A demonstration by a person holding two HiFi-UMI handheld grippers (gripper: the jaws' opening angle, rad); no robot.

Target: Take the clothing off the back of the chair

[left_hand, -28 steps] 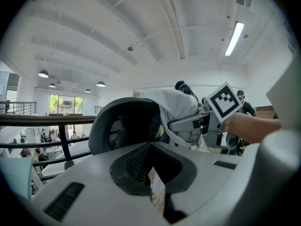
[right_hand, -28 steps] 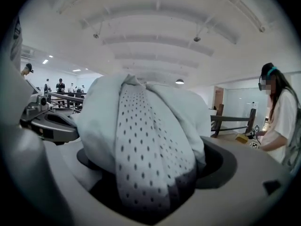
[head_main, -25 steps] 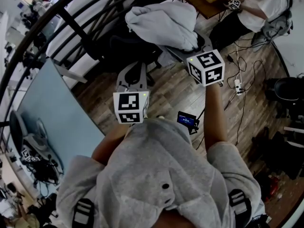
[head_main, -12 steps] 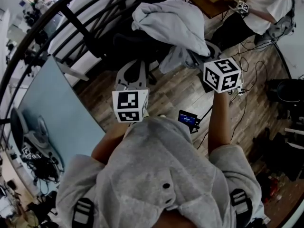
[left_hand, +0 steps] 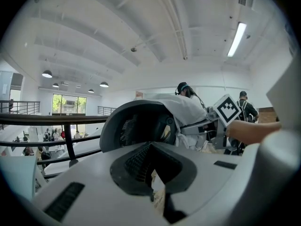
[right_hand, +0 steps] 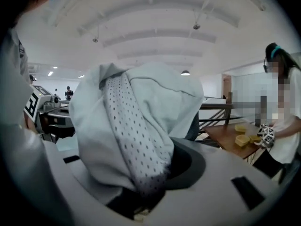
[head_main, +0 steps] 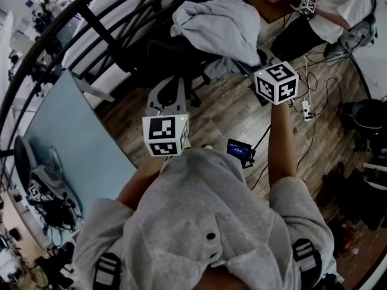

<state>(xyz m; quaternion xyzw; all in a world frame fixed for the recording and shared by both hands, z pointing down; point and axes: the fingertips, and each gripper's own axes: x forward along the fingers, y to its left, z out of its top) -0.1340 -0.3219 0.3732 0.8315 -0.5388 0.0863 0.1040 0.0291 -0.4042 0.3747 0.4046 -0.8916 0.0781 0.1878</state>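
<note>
A light grey garment (head_main: 217, 24) lies bunched over the back of a black office chair (head_main: 160, 59). My right gripper (head_main: 245, 70) reaches in from the right and is shut on the garment's lower edge. In the right gripper view the cloth (right_hand: 141, 107), with its dotted lining, runs down between the jaws of the right gripper (right_hand: 153, 178), which have just been opening a little. My left gripper (head_main: 167, 96) hangs short of the chair, shut and holding nothing. In the left gripper view the left gripper (left_hand: 151, 147) points at the chair back (left_hand: 134, 126) and the draped garment (left_hand: 186, 109).
A dark railing (head_main: 103, 29) runs behind the chair, and a pale blue panel (head_main: 66, 138) stands at the left. A person (head_main: 338, 5) sits at a wooden table (head_main: 254, 2) at the top right. Cables and a power strip (head_main: 304, 109) lie on the wood floor.
My right gripper has shifted right and closed on the garment's edge. The cloth has been drawn slightly to the right on the chair. The left gripper has stayed still.
</note>
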